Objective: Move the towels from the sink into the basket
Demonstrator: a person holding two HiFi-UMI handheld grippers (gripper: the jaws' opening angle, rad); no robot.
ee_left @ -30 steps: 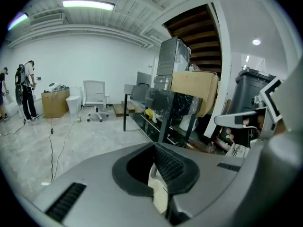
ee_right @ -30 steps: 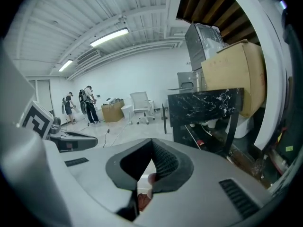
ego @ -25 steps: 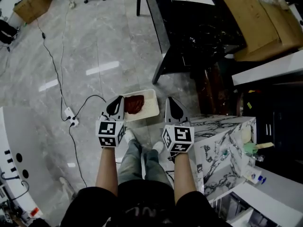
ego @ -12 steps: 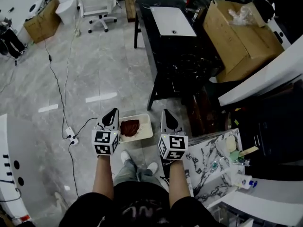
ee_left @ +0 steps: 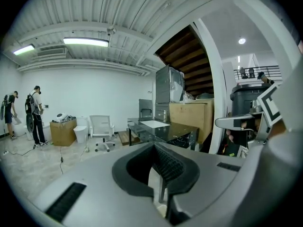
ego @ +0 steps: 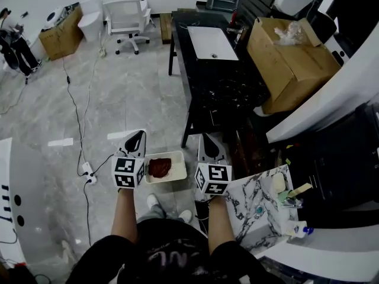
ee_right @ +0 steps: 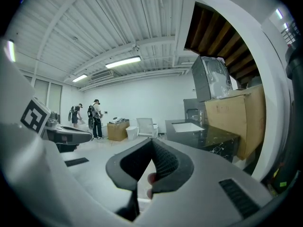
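While the left gripper [ego: 137, 136] and the right gripper [ego: 207, 139] hover side by side at waist height, each has its jaws clenched on nothing, the ribbed pads meeting at the tips in its own view. Below and between the two pairs of jaws, the white basket [ego: 180, 164] sits on the floor with one dark red towel [ego: 159, 167] bunched inside it. So at least one towel is where the task wants it. Ahead of the jaws and well apart from them stands the black desk [ego: 219, 81] with the white sink [ego: 212, 42] set in its top. From here the basin looks bare, though it is too small to be sure. I judge this to be the gap between loads. The next move calls for carrying the jaws forward over the sink, checking for any towel left, and releasing one pair before lowering it onto the cloth.
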